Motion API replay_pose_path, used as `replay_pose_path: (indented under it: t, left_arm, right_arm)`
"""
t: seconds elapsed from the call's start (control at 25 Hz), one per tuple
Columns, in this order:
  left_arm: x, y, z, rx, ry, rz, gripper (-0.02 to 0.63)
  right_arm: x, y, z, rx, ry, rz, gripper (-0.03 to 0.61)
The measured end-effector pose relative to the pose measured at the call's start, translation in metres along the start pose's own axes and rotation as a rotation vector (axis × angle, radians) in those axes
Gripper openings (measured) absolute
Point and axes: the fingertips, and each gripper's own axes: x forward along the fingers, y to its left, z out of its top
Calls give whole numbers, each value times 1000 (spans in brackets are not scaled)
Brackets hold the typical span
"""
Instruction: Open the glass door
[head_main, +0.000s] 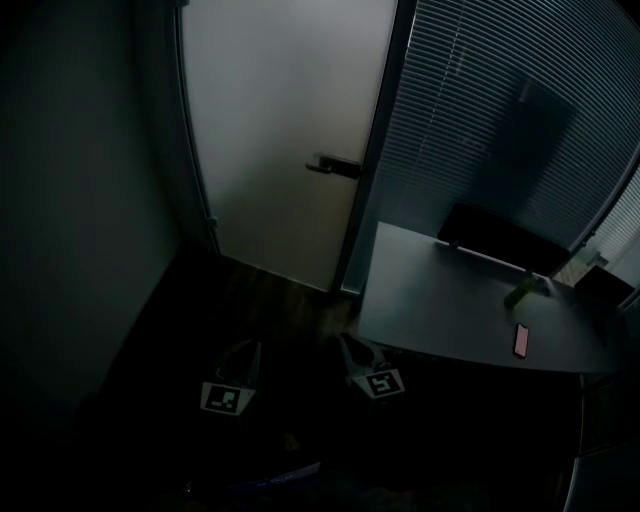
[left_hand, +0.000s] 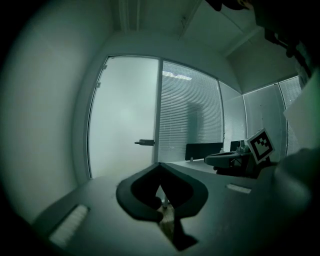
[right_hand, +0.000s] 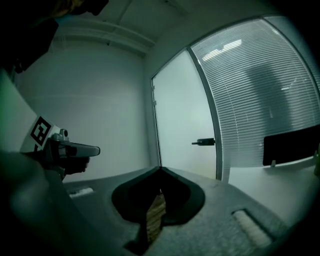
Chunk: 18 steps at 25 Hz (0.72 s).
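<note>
The frosted glass door (head_main: 280, 130) is standing closed at the far end of this dim room, its dark handle (head_main: 335, 166) sitting on the edge nearest the slatted blinds (head_main: 480, 110). Both claws are hanging low over the dark floor (head_main: 290, 300), well short of the door and pointing towards it. The left claw (left_hand: 160, 166) is pressing its jaws together on nothing, and the right claw (right_hand: 160, 170) is doing likewise. Off to the right, a grey worktop (head_main: 440, 300) is carrying a phone (head_main: 521, 341).

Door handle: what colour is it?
The handle is black; the head view shows it best.
</note>
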Motion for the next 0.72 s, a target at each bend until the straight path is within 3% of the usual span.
replay_pose_path:
  t: [0.32,0.72]
  left_arm:
    - [43,27,2,15,21,-33,2]
    - [136,89,20,34,21,-111,2]
  right_arm:
    - [37,-18,2,23,-3,-35,0]
    - [123,-57,17,38,-9,-122,0]
